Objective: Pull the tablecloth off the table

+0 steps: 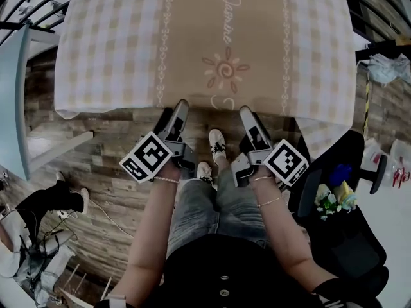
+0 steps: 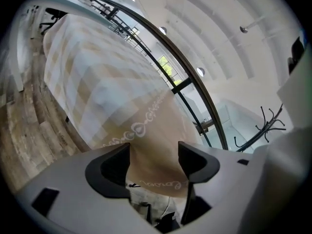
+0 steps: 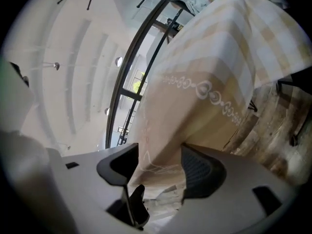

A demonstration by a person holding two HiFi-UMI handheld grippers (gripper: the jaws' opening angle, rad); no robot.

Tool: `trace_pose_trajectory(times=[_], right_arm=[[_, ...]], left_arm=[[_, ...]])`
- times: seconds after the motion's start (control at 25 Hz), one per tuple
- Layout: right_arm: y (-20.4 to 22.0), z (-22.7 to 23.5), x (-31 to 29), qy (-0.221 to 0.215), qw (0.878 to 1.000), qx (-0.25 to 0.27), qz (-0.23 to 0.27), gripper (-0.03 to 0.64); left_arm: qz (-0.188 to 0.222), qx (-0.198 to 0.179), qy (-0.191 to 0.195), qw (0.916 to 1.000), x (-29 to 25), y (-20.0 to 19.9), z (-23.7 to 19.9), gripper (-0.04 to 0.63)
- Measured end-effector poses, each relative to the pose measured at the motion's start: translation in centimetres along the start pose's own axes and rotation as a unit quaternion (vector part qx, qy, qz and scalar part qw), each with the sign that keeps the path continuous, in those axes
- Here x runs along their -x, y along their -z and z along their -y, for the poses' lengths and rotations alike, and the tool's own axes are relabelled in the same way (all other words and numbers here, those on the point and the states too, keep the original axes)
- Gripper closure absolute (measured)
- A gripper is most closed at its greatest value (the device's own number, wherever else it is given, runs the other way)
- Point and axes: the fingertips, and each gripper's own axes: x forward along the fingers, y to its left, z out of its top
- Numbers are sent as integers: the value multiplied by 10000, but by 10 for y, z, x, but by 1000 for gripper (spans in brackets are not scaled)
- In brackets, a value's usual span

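A beige tablecloth [image 1: 212,37] with pale checked side bands and white scroll print covers the table, and its near hem hangs over the edge facing me. My left gripper [image 1: 182,106] and right gripper [image 1: 246,111] point at that hem, side by side under the brown middle band. In the left gripper view the jaws of the left gripper [image 2: 153,162] stand wide apart, with the tablecloth [image 2: 146,130] hanging in the gap and neither pad pressing on it. The right gripper [image 3: 160,165] is open in the same way around the tablecloth [image 3: 195,106].
A black office chair [image 1: 347,236] with small items on it stands close at the right. A pale board [image 1: 13,101] leans at the left. Another person's legs [image 1: 51,201] and cables lie on the wooden floor [image 1: 109,165] at lower left. A dark railing [image 2: 195,77] runs behind the table.
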Motion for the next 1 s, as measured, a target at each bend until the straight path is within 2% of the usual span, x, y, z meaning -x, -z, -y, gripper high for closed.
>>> trace_pose_trajectory(times=[0.2, 0.4, 0.68, 0.8, 1.0], right_arm=[[-4, 15, -2, 308, 9985, -446, 114, 362], [-12, 25, -9, 493, 9972, -525, 216, 362], [-15, 24, -16, 285, 9984, -347, 333, 368], [-15, 23, -14, 238, 9984, -372, 361, 384], [-14, 24, -12, 283, 9978, -446, 398, 394]], left_arm=[[60, 349, -195, 9992, -10, 2, -7, 298], [55, 435, -110, 9990, -16, 2, -5, 298], [185, 546, 218, 9981, -20, 2, -4, 298], [181, 566, 318, 9977, -19, 2, -1, 333], [167, 593, 387, 9974, -16, 4, 1, 355]])
